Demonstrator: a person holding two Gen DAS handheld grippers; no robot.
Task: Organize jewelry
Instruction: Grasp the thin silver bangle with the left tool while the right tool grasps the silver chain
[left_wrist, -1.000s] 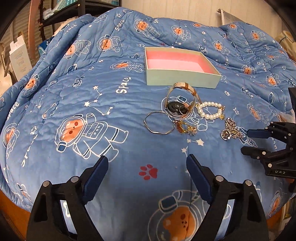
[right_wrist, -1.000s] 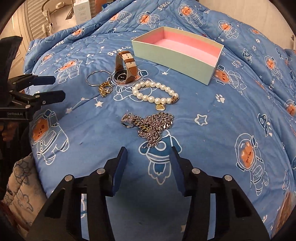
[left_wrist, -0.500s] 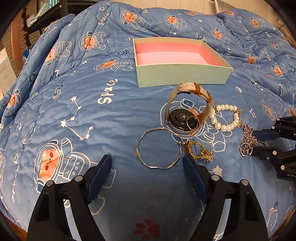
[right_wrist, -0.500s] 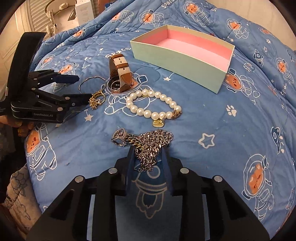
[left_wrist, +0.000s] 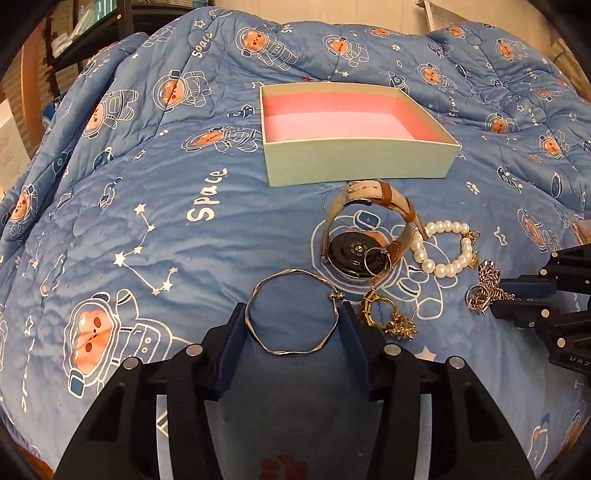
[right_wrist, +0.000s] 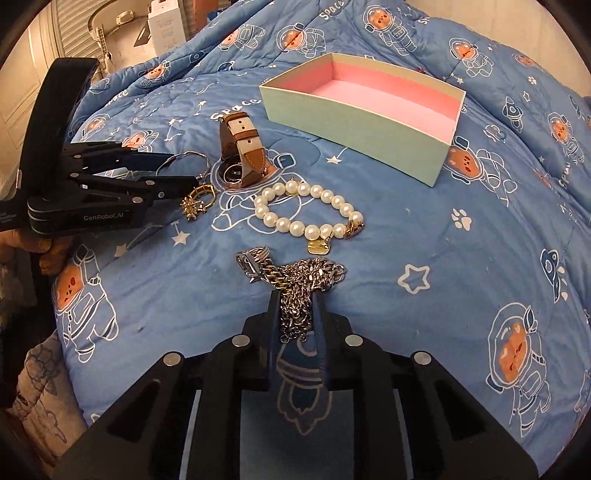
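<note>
Here the pale green box (left_wrist: 354, 162) with its pink lining sits on the blue quilt (left_wrist: 147, 221) and holds nothing. At its 6 o'clock lie the watch (left_wrist: 365, 236), pearl bracelet (right_wrist: 306, 212) and gold earrings (left_wrist: 388, 317). The left gripper (left_wrist: 293, 325) has its fingers apart, flanking the silver bangle (left_wrist: 291, 310). The right gripper (right_wrist: 297, 314) has its fingers pinched on the silver chain (right_wrist: 299, 280).

Tongs (right_wrist: 296, 306) newly around chain (right_wrist: 306, 275) (bangle (left_wrist: 293, 312) too)
</note>
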